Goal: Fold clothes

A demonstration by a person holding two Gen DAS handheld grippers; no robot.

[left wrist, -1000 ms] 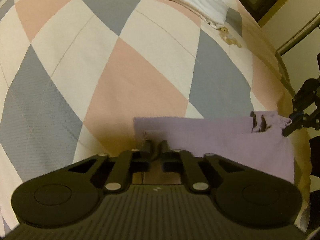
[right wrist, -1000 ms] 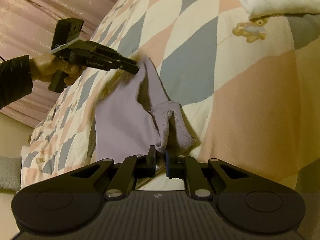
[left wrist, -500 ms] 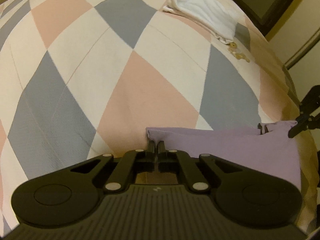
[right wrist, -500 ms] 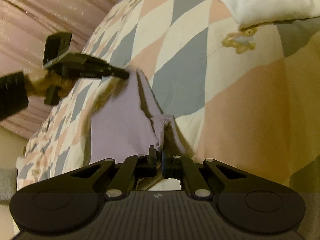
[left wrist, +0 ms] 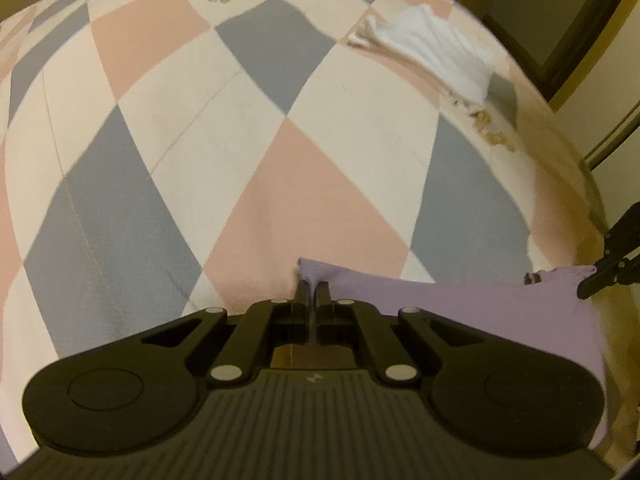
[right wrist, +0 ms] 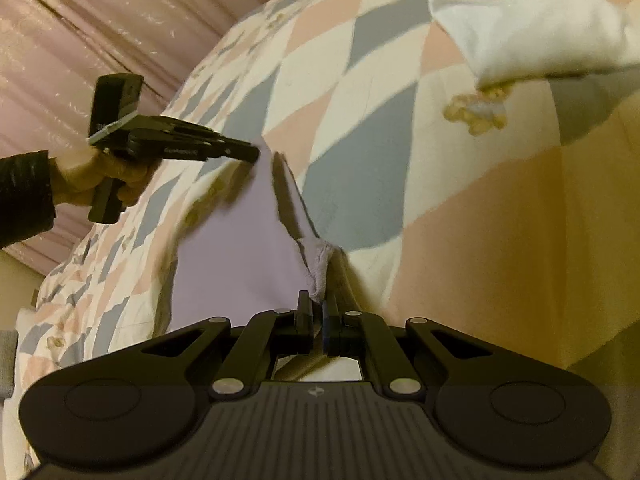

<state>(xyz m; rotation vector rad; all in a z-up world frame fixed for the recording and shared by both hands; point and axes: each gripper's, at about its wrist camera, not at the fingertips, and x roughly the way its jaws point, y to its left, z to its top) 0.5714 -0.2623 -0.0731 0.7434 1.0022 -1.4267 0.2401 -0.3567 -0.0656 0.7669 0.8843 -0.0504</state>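
Grippers both clamped on the purple garment (left wrist: 460, 312), left gripper (left wrist: 313, 292) pinching one corner, right gripper (right wrist: 316, 306) the other, cloth stretched between them above the checkered bedspread (left wrist: 280, 160). White garment (left wrist: 432, 52) lies farther off.

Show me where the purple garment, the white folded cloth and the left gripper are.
purple garment (right wrist: 236, 248): right wrist view, its flat middle.
white folded cloth (left wrist: 436, 52): left wrist view, its top face.
left gripper (left wrist: 313, 292): left wrist view, between the fingertips pinching the garment's corner.

Both wrist cams low over bed (left wrist: 168, 128), facing opposite ends, sharing lilac cloth (left wrist: 472, 312)
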